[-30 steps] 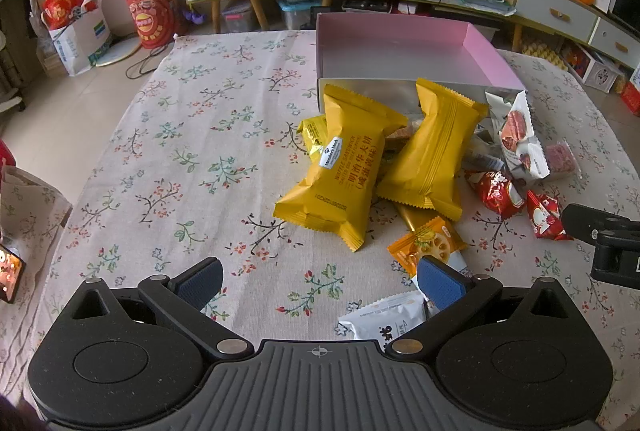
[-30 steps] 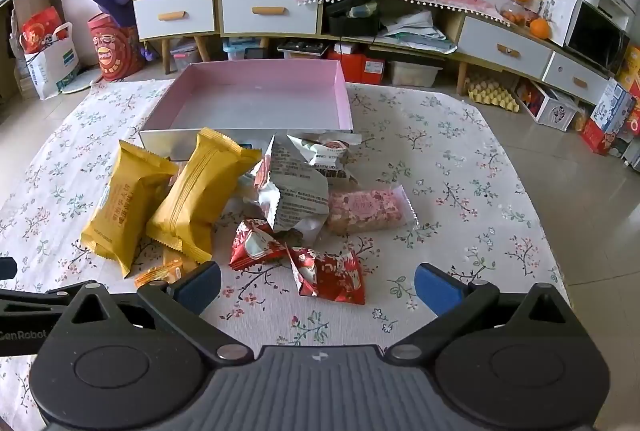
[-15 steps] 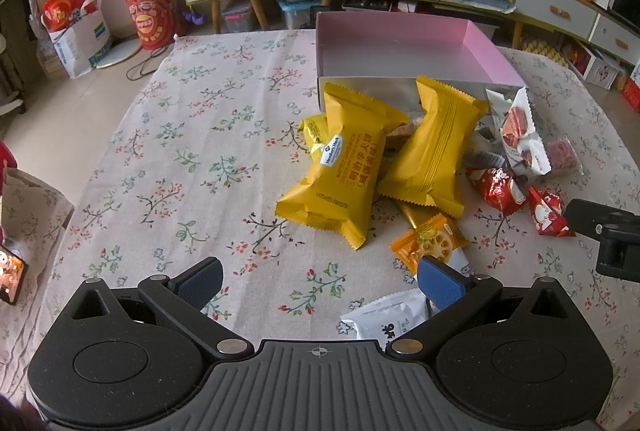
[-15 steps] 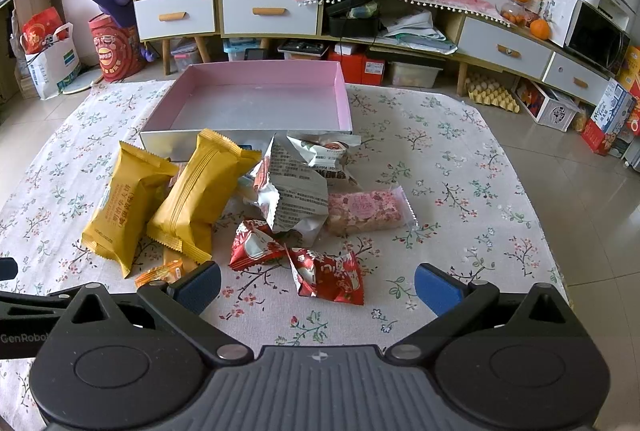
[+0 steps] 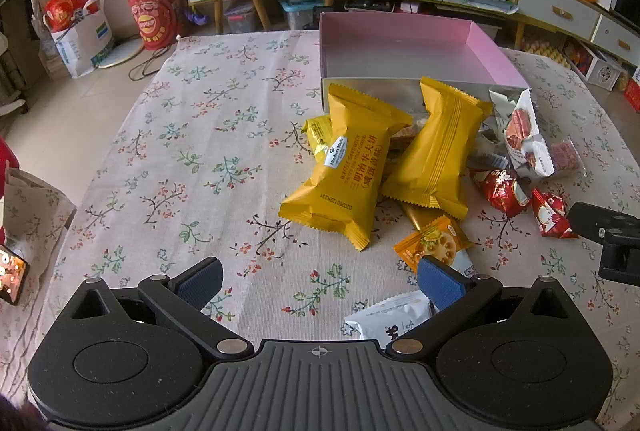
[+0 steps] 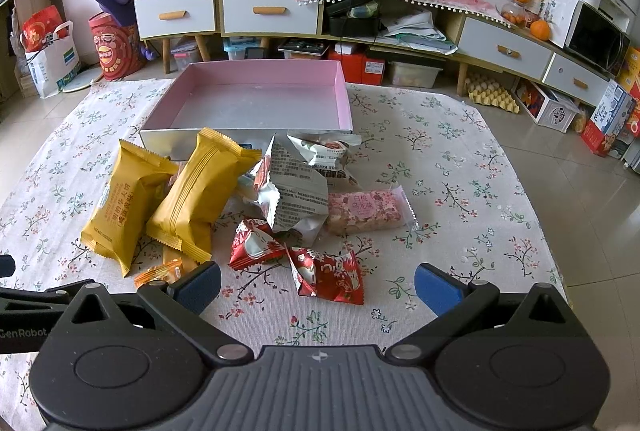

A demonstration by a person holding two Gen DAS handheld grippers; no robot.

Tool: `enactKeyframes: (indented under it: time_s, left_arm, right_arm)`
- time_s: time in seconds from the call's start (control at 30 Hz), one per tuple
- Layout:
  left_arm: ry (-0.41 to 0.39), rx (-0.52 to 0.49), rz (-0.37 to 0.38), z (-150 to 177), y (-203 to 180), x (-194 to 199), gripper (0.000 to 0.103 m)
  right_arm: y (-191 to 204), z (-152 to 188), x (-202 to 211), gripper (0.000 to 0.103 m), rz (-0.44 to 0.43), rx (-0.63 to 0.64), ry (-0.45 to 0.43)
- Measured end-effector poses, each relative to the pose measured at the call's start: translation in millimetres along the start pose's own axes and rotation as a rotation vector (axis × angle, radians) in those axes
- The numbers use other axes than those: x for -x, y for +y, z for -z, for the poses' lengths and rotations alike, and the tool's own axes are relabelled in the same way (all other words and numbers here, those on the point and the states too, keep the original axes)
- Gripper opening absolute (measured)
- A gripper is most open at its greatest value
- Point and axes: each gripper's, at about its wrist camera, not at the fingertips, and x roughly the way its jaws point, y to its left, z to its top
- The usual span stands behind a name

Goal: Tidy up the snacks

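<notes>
Two red packets (image 6: 298, 259) ahead between right jaws.

Pink-lined silver cardboard box (image 6: 256, 99); yellow snack packets (image 5: 344, 171); red foil candies (image 6: 328, 275); beige floral-print cloth on counter (image 5: 200, 151); blue-padded black fingers (image 5: 440, 283).

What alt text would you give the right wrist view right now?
The open right gripper hovers low over a floral tablecloth, facing a pile of snack packets: two yellow packs, silver wrappers, a pink bar, two red candies. Behind them sits an empty pink box.
</notes>
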Motion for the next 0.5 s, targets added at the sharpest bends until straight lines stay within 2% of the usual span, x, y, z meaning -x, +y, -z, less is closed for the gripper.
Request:
enactKeyframes:
  time_s: [0.5]
  left_arm:
    - [-0.003, -0.001, -0.004, 0.3, -0.5, -0.4, 0.103]
  right_arm:
    - [0.2, 0.3, -0.4, 0.088, 0.002, 0.002, 0.002]
